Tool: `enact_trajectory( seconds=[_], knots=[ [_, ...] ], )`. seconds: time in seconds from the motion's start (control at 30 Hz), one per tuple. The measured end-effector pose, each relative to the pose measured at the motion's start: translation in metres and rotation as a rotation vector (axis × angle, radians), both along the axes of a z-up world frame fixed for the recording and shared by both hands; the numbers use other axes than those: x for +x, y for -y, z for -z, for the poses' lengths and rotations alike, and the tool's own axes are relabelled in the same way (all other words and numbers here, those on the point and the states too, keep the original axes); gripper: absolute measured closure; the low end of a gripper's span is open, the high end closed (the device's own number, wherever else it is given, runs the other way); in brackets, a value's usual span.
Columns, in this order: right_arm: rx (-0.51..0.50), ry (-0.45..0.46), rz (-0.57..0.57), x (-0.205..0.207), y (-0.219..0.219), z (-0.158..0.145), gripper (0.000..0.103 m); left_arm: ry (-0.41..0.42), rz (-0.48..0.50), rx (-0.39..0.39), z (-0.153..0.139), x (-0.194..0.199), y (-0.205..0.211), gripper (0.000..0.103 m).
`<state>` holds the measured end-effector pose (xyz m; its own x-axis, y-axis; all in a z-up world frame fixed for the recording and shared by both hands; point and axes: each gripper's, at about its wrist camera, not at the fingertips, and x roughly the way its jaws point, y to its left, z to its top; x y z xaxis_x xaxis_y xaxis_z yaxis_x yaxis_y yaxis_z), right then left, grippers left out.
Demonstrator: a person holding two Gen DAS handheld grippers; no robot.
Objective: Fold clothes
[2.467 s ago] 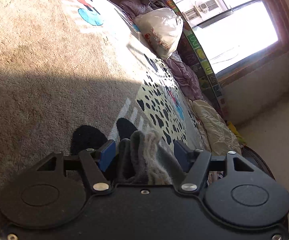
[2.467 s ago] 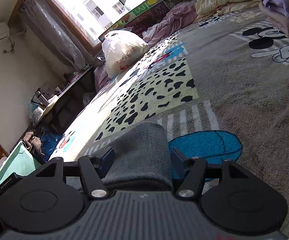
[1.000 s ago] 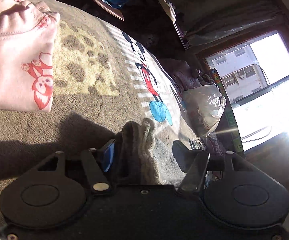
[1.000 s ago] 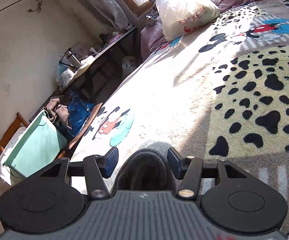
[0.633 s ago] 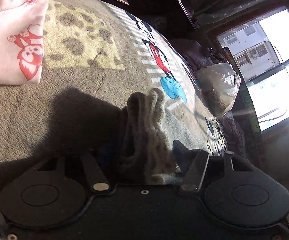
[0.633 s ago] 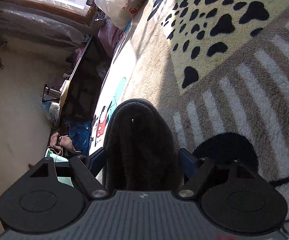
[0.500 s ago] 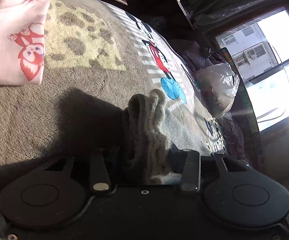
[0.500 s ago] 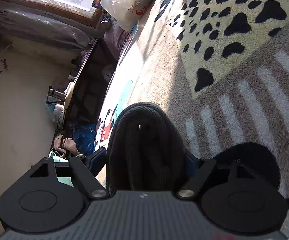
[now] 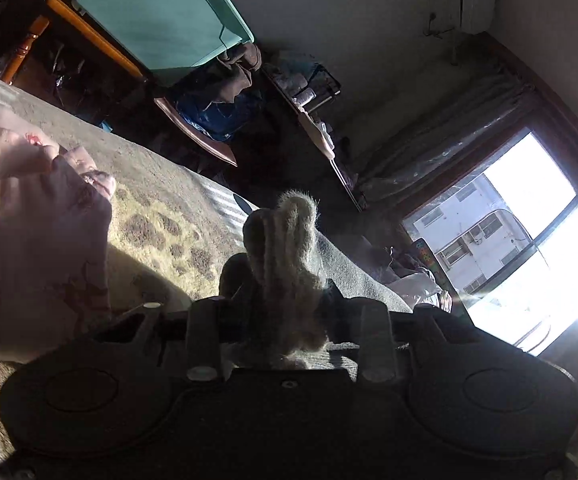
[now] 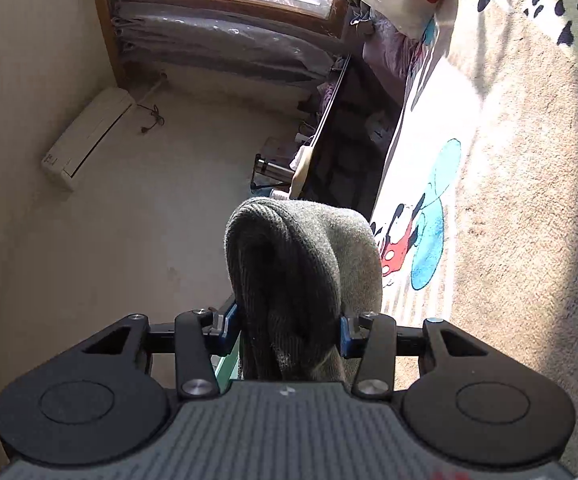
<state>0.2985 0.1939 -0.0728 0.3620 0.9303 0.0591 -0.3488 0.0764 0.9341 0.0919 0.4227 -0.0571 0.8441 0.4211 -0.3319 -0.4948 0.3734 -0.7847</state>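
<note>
Both tools are closing on the grey knit garment [image 10: 301, 280], left tool [image 9: 289, 320] and right tool [image 10: 289, 332] each pinching a bunched end to carry it clear of the bed blanket [image 10: 529, 200].

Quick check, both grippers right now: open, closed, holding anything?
Left gripper: jaws closing on a bunched grey knit garment, which it holds.
Right gripper: jaws closing, blue pads pressed on a folded grey knit garment.

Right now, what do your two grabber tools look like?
Both are black, with two round discs at the back and silver screws. The right hand-held gripper has blue finger pads and a ribbed grey top. The left hand-held gripper looks darker, in shadow.
</note>
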Motion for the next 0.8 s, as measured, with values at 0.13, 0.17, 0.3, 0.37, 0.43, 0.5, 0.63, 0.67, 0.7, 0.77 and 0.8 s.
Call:
enact_trajectory(
  seconds=[0.13,0.17,0.3,0.37,0.43,0.5,0.63,0.67,0.7,0.77,0.8],
  knots=[
    [-0.353,-0.033,0.014,0.013,-0.052,0.005,0.01,-0.13,0.046,0.019,0.004,0.015,0.007,0.064],
    [-0.408,-0.056,0.026,0.013,-0.056,0.011,0.014,-0.137,0.053,0.035,0.002,0.016,0.01,0.063],
    [-0.38,-0.079,0.067,0.0,-0.038,0.021,0.021,-0.166,0.037,0.027,0.008,0.019,0.012,0.067],
    [-0.394,-0.069,0.068,-0.004,-0.034,0.017,0.028,-0.178,0.036,0.046,0.008,0.023,0.014,0.069],
    [-0.439,-0.067,0.046,-0.002,-0.036,0.018,0.039,-0.18,0.042,0.056,0.01,0.031,0.012,0.07],
    [-0.466,-0.051,0.024,0.002,-0.042,0.022,0.049,-0.164,0.06,0.028,0.015,0.046,0.004,0.071],
    [-0.379,-0.031,0.008,0.026,-0.052,0.034,0.055,-0.123,0.113,-0.038,0.02,0.072,-0.008,0.071],
    [-0.357,-0.025,0.006,0.03,-0.053,0.036,0.055,-0.116,0.118,-0.047,0.021,0.077,-0.009,0.071],
    [-0.339,-0.032,0.011,0.035,-0.054,0.038,0.055,-0.115,0.114,-0.047,0.022,0.08,-0.008,0.071],
    [-0.309,-0.064,0.028,0.043,-0.051,0.043,0.058,-0.128,0.106,-0.025,0.021,0.083,-0.005,0.071],
    [-0.293,-0.077,0.036,0.043,-0.048,0.044,0.058,-0.129,0.106,-0.021,0.02,0.082,-0.004,0.071]
  ],
)
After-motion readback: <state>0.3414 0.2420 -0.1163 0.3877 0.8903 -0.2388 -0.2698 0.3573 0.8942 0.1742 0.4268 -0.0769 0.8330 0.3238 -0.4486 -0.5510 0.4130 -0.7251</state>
